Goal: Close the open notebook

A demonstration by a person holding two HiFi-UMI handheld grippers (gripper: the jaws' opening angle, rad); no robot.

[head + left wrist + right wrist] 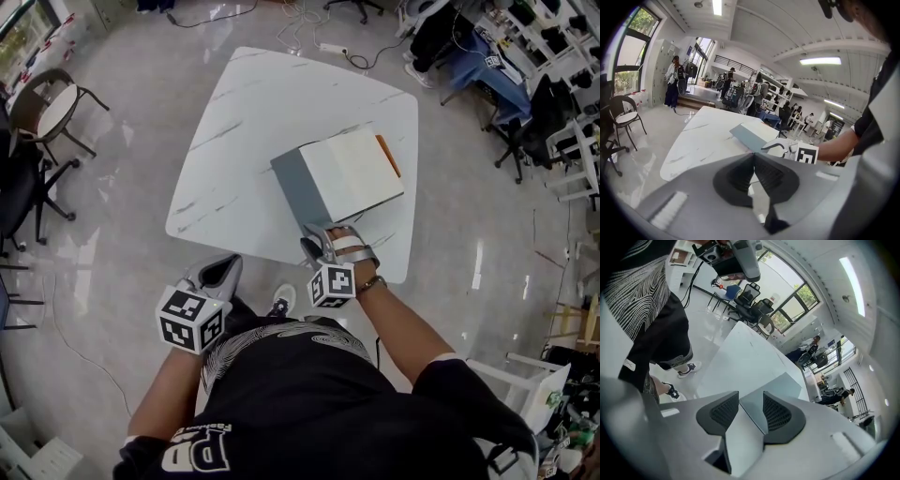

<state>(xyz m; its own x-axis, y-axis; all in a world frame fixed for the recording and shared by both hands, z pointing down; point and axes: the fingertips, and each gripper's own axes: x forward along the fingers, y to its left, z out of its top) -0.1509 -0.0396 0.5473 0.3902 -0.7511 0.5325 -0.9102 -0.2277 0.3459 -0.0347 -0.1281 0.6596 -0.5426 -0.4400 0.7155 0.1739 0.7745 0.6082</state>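
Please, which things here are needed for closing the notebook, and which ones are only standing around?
Needed: notebook, grey cover raised; right gripper, jaws open at the cover's edge; table under it.
Only around: left gripper, shut, off the table; chair; power strip on the floor.

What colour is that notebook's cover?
Slate grey cover, with cream pages. It shows best in the head view.

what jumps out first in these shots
A notebook with its grey cover tilted up over cream pages sits at the near right of the white table. The right gripper hovers at its near corner, jaws apart around the cover's edge; the left gripper hangs off the table's near edge.
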